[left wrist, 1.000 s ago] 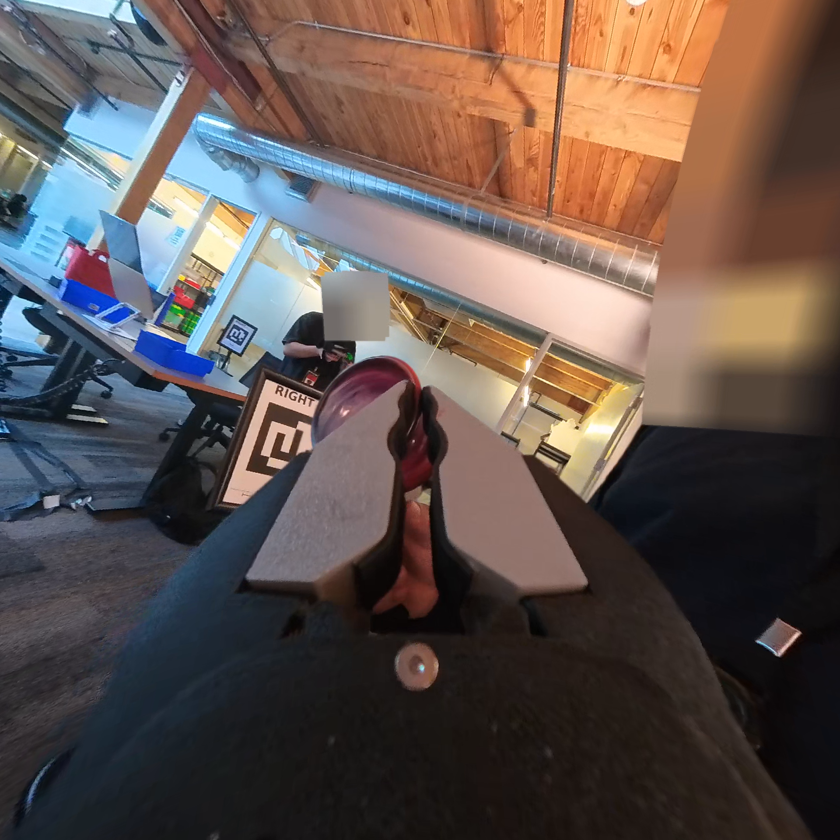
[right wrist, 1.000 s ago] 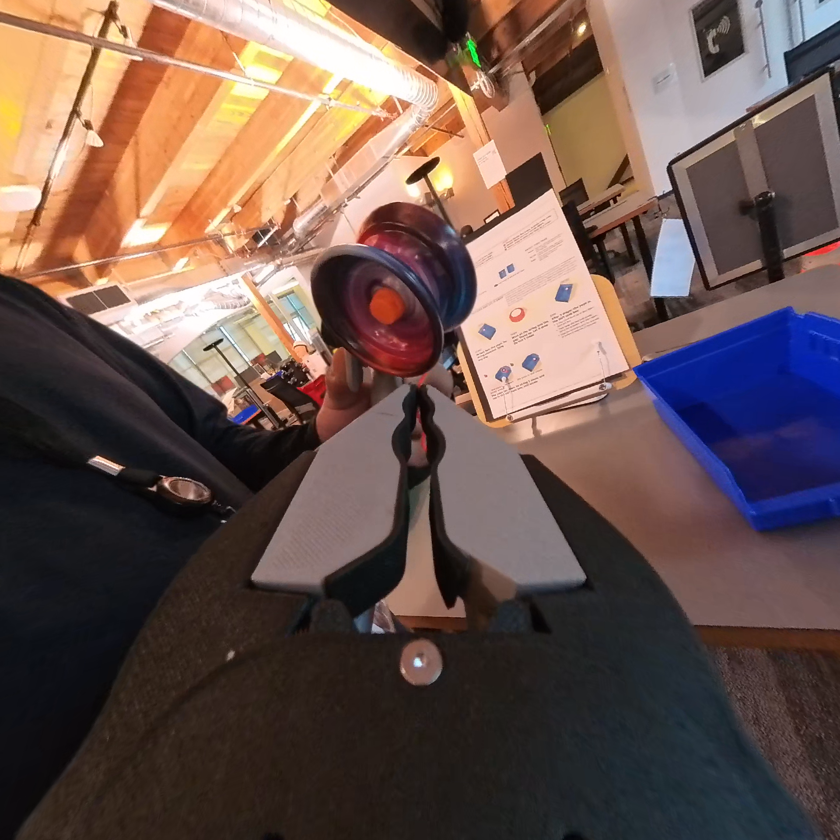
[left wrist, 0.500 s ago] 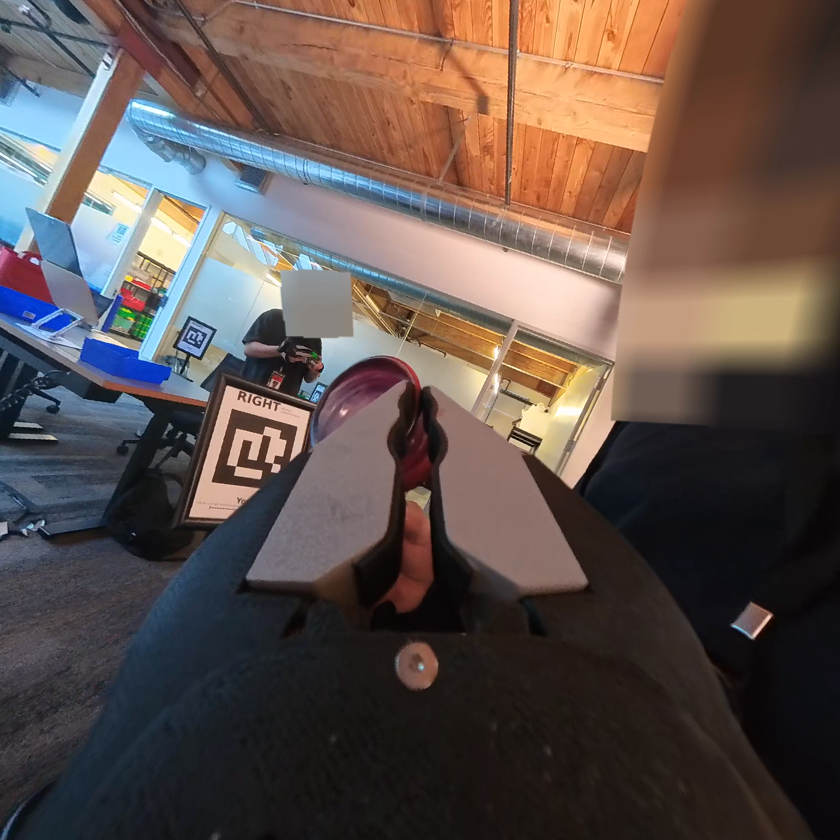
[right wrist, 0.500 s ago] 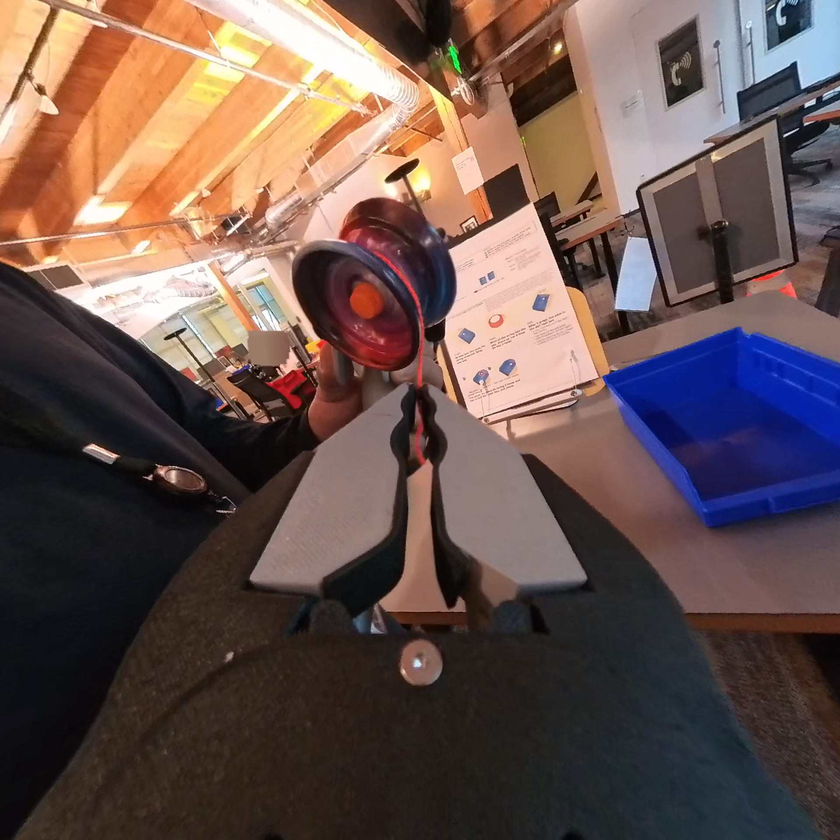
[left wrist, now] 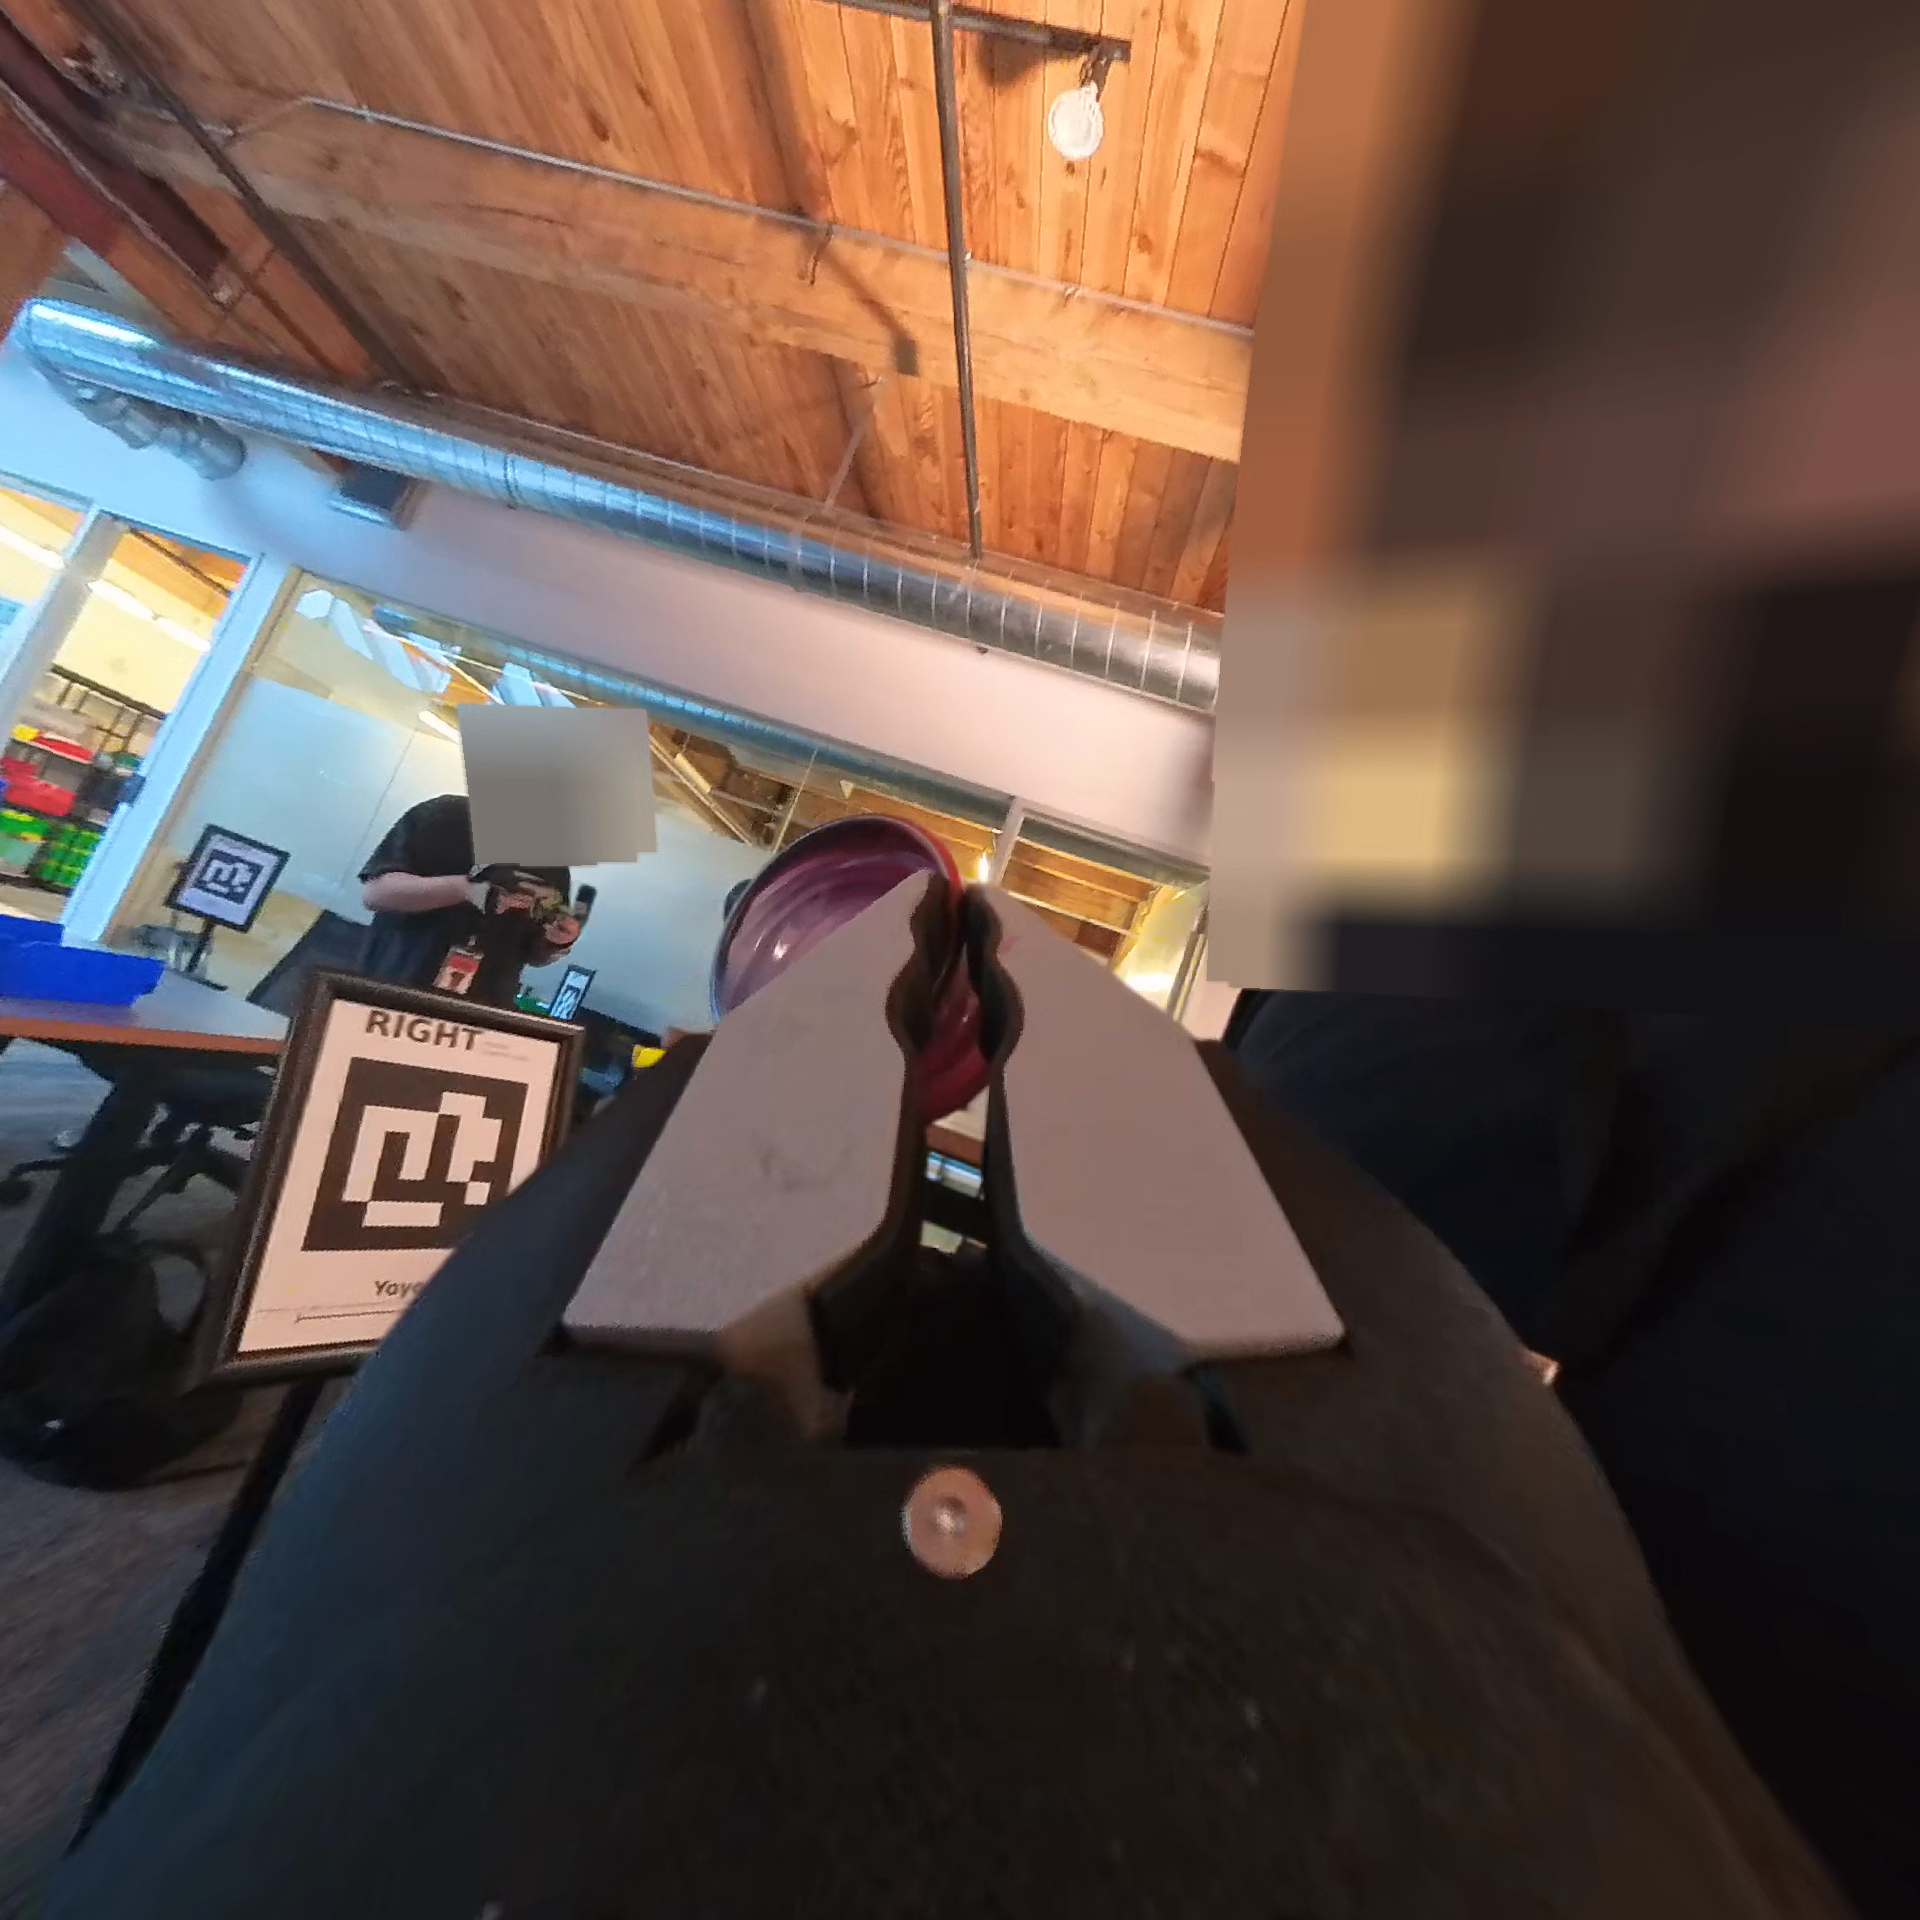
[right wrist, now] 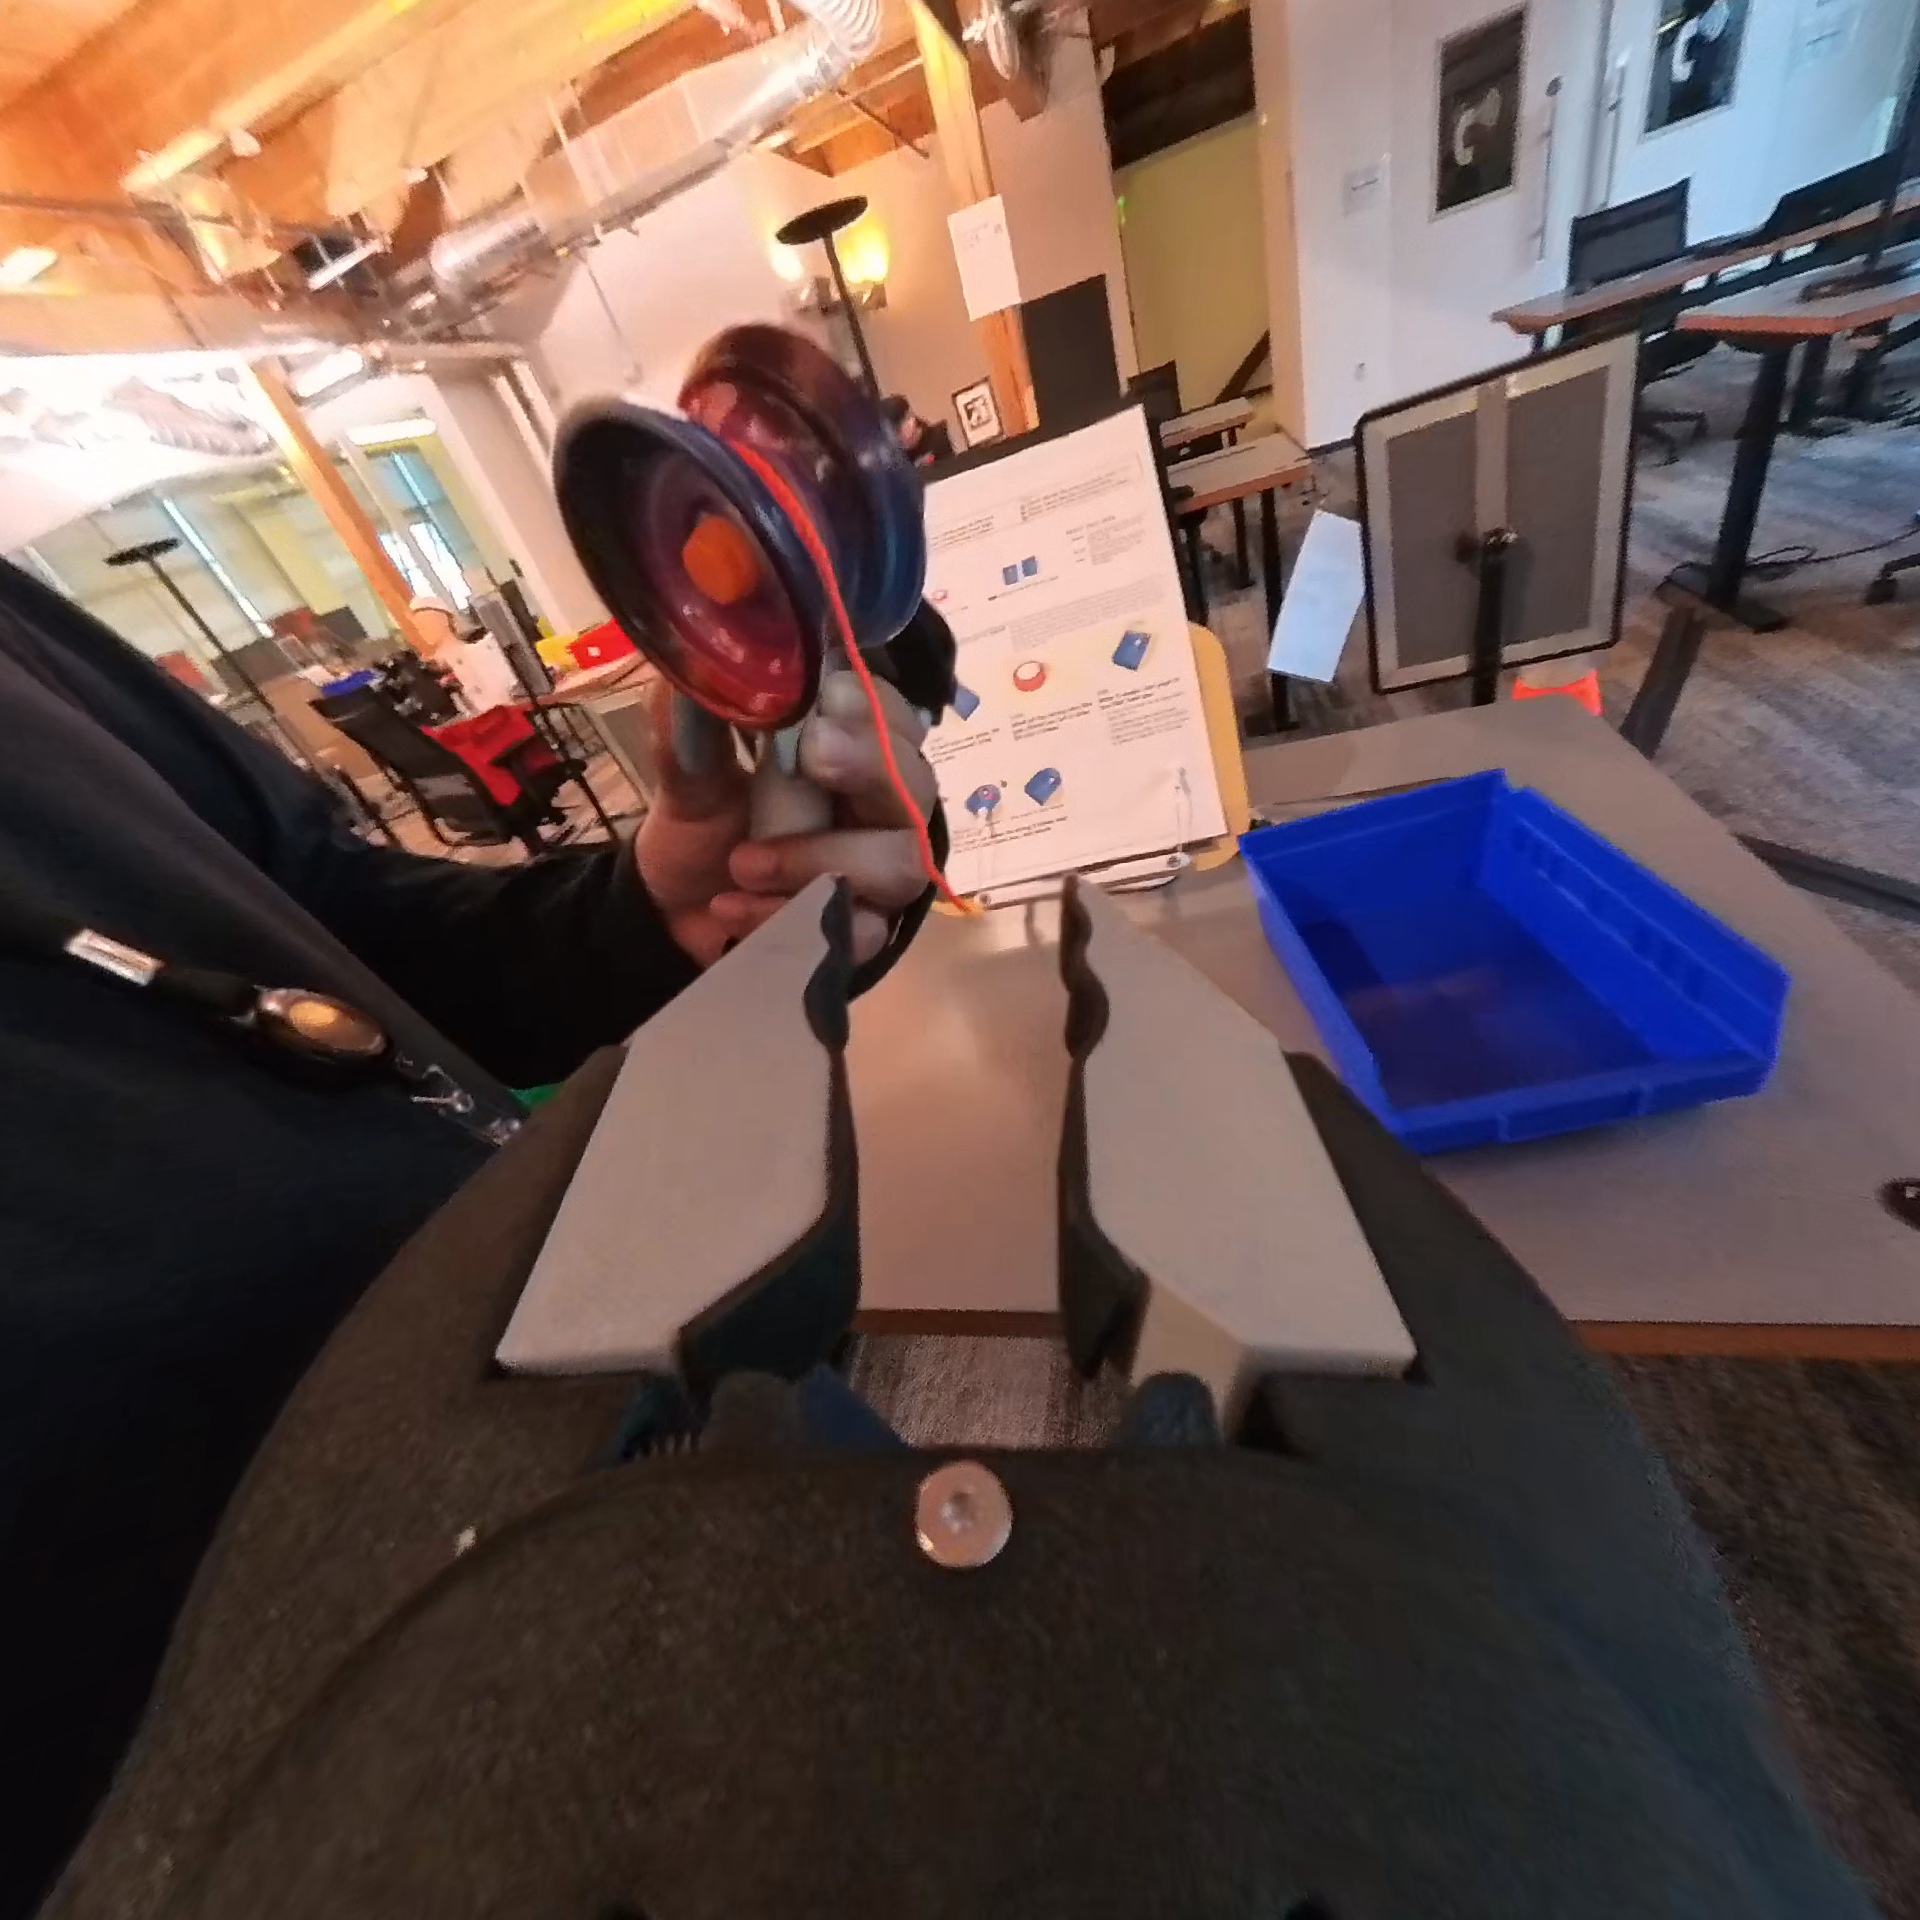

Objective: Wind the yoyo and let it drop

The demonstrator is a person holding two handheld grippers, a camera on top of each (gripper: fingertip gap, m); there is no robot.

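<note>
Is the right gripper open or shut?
Open. The right gripper jaws stand apart with bare table showing between them; the red string hangs free.

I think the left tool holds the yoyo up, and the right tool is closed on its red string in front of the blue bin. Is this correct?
Not quite. The right wrist view shows the right tool open, with the red string hanging loose. The left tool does hold the yoyo, near the blue bin.

The yoyo is purple-red with an orange hub and red-orange string; at three o'clock, a solid blue bin on the grey worktop.
</note>
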